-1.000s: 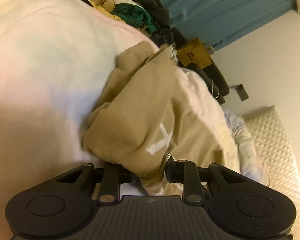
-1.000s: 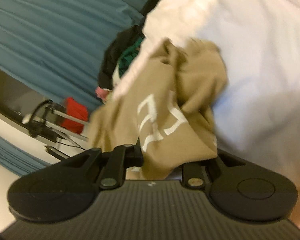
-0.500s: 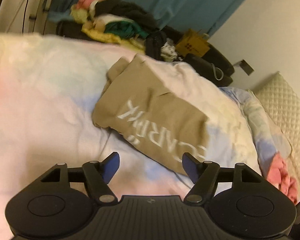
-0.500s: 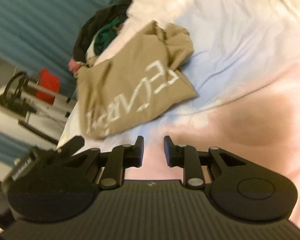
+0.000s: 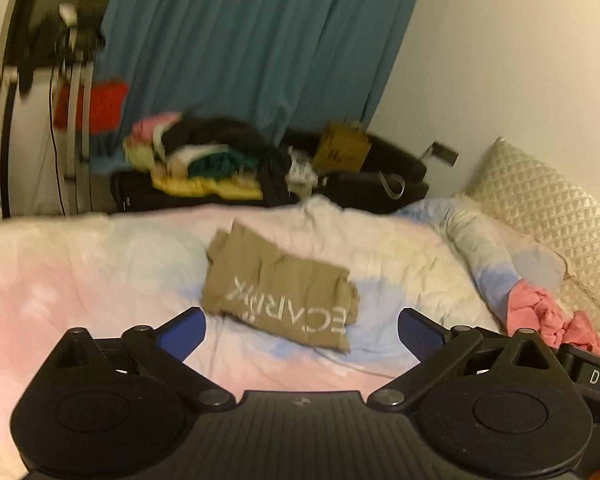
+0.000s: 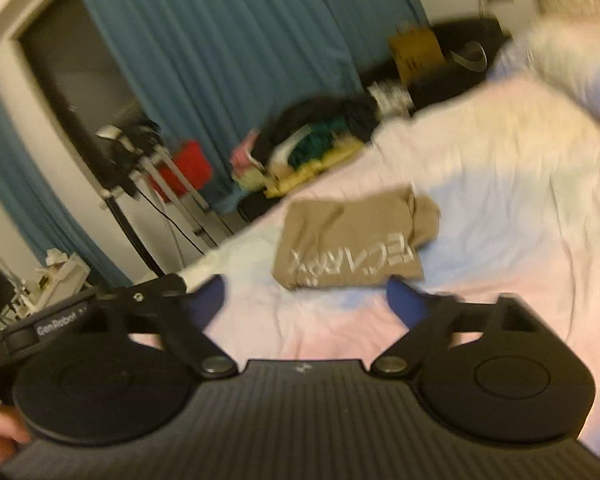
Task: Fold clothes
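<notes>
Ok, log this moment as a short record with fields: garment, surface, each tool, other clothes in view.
garment: tan shirt with white lettering, folded into a rough rectangle, lying flat
surface: pastel bedspread, wrinkled
left tool: open, empty, clear of the shirt
right tool: open, empty, clear of the shirt
other clothes: pink garment bunched at the bed's right edge by the quilted pillow; mixed pile of clothes beyond the bed, before the teal curtain
image quality: motion blur, stronger in the right wrist view
</notes>
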`<control>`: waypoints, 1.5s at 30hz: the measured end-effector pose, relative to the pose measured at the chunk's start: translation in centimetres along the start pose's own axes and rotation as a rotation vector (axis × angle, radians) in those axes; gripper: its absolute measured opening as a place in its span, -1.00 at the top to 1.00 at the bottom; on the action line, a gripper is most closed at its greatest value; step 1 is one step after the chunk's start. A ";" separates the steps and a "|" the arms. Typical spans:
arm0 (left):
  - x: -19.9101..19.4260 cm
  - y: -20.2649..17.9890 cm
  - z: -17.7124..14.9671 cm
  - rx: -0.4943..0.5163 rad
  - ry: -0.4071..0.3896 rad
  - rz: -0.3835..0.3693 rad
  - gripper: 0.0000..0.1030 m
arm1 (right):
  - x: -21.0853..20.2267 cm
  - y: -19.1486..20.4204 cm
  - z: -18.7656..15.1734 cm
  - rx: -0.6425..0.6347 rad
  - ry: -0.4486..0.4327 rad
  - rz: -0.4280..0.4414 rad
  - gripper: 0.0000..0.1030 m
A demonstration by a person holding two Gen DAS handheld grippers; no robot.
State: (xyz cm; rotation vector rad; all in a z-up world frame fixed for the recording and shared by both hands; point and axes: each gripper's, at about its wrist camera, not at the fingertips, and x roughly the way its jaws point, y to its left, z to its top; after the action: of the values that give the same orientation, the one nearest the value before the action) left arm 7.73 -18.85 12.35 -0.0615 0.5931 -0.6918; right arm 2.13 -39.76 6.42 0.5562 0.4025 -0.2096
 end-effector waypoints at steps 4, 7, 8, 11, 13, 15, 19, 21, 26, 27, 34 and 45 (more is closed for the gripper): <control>-5.7 -1.1 -0.4 0.033 -0.072 0.029 -0.99 | -3.6 1.8 -0.4 -0.076 -0.069 -0.003 -0.79; -8.5 -1.6 -1.5 0.071 -0.120 0.024 -0.99 | -5.4 2.8 -1.4 -0.121 -0.111 0.000 -0.79; -9.2 -1.6 -1.9 0.075 -0.132 0.016 -0.99 | -5.8 3.0 -1.9 -0.131 -0.125 0.002 -0.79; -10.3 -1.1 -3.4 0.061 -0.159 0.001 -0.99 | -6.1 3.2 -3.6 -0.147 -0.164 -0.001 -0.79; -10.6 -0.6 -4.6 0.069 -0.179 0.013 -0.99 | -6.2 3.2 -4.8 -0.156 -0.189 -0.003 -0.79; -10.8 -0.1 -5.9 0.082 -0.192 0.032 -0.99 | -5.7 3.1 -6.3 -0.168 -0.209 -0.019 -0.79; -10.7 1.1 -8.3 0.109 -0.208 0.069 -0.99 | -4.1 2.4 -8.8 -0.162 -0.219 -0.047 -0.79; -10.5 1.7 -9.2 0.117 -0.211 0.083 -0.99 | -3.4 2.0 -9.9 -0.155 -0.213 -0.059 -0.79; -9.7 3.5 -10.4 0.111 -0.214 0.110 -0.99 | -2.0 2.1 -11.4 -0.177 -0.219 -0.078 -0.79; -9.5 3.8 -10.5 0.109 -0.217 0.117 -0.99 | -1.8 2.3 -11.5 -0.190 -0.227 -0.079 -0.79; -9.1 5.4 -11.0 0.084 -0.214 0.144 -0.99 | -0.6 3.1 -12.9 -0.265 -0.232 -0.115 -0.79; -8.4 5.3 -11.6 0.117 -0.185 0.156 -0.99 | -0.1 3.2 -13.4 -0.273 -0.228 -0.122 -0.79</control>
State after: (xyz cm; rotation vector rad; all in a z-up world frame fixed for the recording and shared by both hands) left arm -0.53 -7.96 5.50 0.0288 0.3745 -0.5613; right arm -1.20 -29.71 -2.37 0.2357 0.2380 -0.3262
